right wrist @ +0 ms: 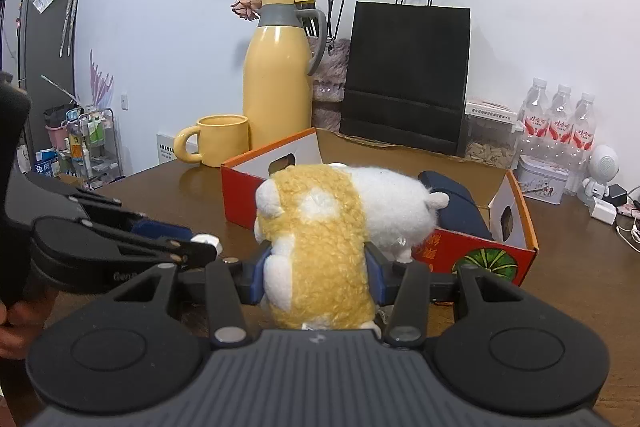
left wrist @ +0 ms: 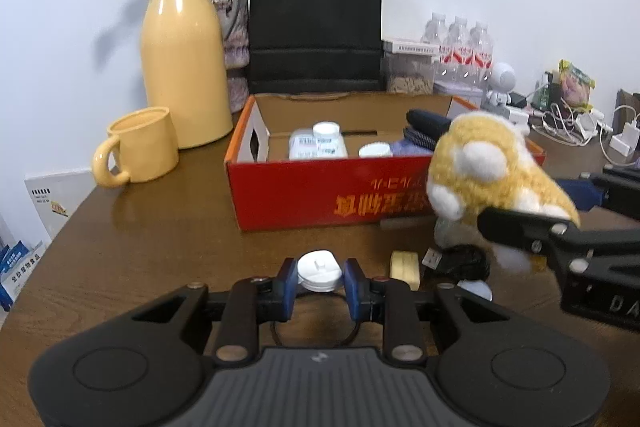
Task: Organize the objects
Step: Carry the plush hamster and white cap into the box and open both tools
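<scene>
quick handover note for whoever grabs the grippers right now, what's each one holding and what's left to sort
Left gripper: shut on a small white-capped bottle, low over the table.
Right gripper: shut on the yellow-and-white plush toy, held in the air just in front of the red box.
Done: white bottles and a dark pouch already in the box.
Left: box both held items, then the small yellow block and black cable on the table.
</scene>
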`<action>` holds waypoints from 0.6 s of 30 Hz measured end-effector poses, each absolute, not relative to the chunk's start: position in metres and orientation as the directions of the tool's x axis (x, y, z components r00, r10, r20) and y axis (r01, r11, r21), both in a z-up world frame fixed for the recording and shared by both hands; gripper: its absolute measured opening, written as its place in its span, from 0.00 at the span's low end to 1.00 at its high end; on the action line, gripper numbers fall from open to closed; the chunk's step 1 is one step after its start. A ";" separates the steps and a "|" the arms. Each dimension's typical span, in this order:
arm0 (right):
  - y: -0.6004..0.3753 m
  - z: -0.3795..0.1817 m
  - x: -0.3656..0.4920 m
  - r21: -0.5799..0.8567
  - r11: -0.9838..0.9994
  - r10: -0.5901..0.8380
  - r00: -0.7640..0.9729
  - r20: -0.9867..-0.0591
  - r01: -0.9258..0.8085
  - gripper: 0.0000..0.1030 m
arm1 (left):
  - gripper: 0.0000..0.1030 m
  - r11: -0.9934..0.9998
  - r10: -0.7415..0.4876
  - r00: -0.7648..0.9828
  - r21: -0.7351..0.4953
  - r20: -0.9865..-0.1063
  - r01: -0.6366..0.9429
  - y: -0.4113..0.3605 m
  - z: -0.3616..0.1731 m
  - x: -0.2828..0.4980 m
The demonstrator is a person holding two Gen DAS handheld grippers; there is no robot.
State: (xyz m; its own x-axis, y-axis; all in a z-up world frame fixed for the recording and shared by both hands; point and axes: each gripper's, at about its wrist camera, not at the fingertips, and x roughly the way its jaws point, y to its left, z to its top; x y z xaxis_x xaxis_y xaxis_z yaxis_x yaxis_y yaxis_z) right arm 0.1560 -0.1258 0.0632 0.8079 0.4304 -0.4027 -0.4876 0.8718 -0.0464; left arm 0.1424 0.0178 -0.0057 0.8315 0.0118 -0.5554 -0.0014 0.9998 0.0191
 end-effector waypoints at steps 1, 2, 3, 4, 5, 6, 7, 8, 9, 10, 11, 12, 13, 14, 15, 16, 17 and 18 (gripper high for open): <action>-0.126 0.064 0.157 -0.047 0.872 0.430 0.809 -0.401 -0.487 0.46 | 0.23 1.000 0.009 0.835 0.016 -0.551 -0.001 0.017 -0.003 0.143; -0.126 0.064 0.157 -0.047 0.873 0.429 0.810 -0.399 -0.486 0.46 | 0.23 1.000 0.007 0.838 0.014 -0.546 0.000 0.017 -0.001 0.144; -0.127 0.065 0.158 -0.047 0.873 0.429 0.812 -0.397 -0.485 0.46 | 0.23 1.000 0.006 0.840 0.012 -0.542 0.000 0.016 0.001 0.145; -0.127 0.066 0.159 -0.047 0.874 0.429 0.813 -0.394 -0.484 0.46 | 0.23 1.000 0.006 0.843 0.011 -0.539 0.000 0.015 0.003 0.147; -0.127 0.067 0.160 -0.047 0.874 0.429 0.814 -0.392 -0.484 0.46 | 0.23 1.000 0.006 0.845 0.011 -0.534 0.000 0.014 0.005 0.148; -0.127 0.067 0.162 -0.047 0.874 0.429 0.815 -0.390 -0.483 0.46 | 0.23 1.000 0.006 0.848 0.010 -0.530 -0.001 0.014 0.007 0.150; -0.127 0.068 0.164 -0.048 0.875 0.429 0.816 -0.389 -0.483 0.47 | 0.23 1.000 0.005 0.852 0.008 -0.524 -0.001 0.013 0.010 0.152; -0.127 0.069 0.166 -0.049 0.875 0.429 0.817 -0.387 -0.482 0.46 | 0.23 1.000 0.005 0.855 0.006 -0.519 -0.002 0.013 0.012 0.154; -0.127 0.070 0.168 -0.050 0.875 0.429 0.818 -0.384 -0.482 0.46 | 0.23 1.000 0.006 0.858 0.004 -0.513 -0.005 0.012 0.015 0.156; -0.127 0.072 0.171 -0.049 0.876 0.429 0.820 -0.380 -0.481 0.46 | 0.23 1.000 0.008 0.863 0.001 -0.506 -0.009 0.012 0.017 0.159; -0.127 0.073 0.174 -0.048 0.877 0.428 0.822 -0.375 -0.478 0.47 | 0.23 1.000 0.009 0.865 -0.003 -0.502 -0.012 0.012 0.019 0.162; -0.127 0.074 0.177 -0.046 0.878 0.427 0.825 -0.370 -0.476 0.47 | 0.23 1.000 0.009 0.867 -0.008 -0.498 -0.015 0.012 0.021 0.166; -0.127 0.076 0.181 -0.044 0.880 0.427 0.827 -0.366 -0.473 0.47 | 0.23 1.000 0.010 0.869 -0.014 -0.495 -0.019 0.011 0.023 0.169; -0.127 0.077 0.184 -0.043 0.881 0.426 0.829 -0.363 -0.472 0.47 | 0.23 1.000 0.010 0.871 -0.019 -0.491 -0.022 0.011 0.024 0.173; -0.126 0.077 0.188 -0.043 0.882 0.425 0.831 -0.360 -0.470 0.47 | 0.23 0.999 0.009 0.873 -0.023 -0.488 -0.024 0.011 0.026 0.177; -0.126 0.078 0.192 -0.042 0.883 0.425 0.832 -0.358 -0.468 0.47 | 0.23 0.999 0.009 0.875 -0.027 -0.484 -0.025 0.010 0.027 0.181; -0.125 0.079 0.196 -0.040 0.883 0.424 0.833 -0.356 -0.467 0.47 | 0.23 0.999 0.009 0.877 -0.029 -0.480 -0.027 0.010 0.029 0.185; -0.125 0.080 0.201 -0.039 0.884 0.424 0.834 -0.353 -0.466 0.47 | 0.23 0.999 0.010 0.880 -0.032 -0.475 -0.028 0.010 0.030 0.190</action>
